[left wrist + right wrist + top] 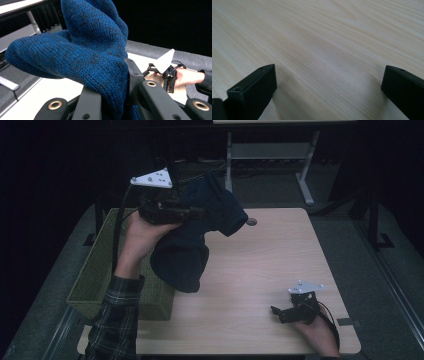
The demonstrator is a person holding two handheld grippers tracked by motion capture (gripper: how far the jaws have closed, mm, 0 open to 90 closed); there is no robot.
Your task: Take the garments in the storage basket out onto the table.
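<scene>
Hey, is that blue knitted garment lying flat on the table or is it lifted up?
Lifted up. The blue knitted garment hangs bunched from the left gripper, whose jaws are clamped on it, above the table beside the green basket.

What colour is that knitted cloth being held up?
Deep blue with darker flecks: the blue knitted garment shows best in the left gripper view.

Standing at the left edge of the light wooden table (270,265): a green woven basket (100,270). Sitting near the table's far edge: a small round grommet (251,221). Standing beyond, on grey carpet: a white-legged desk frame (270,150)
</scene>
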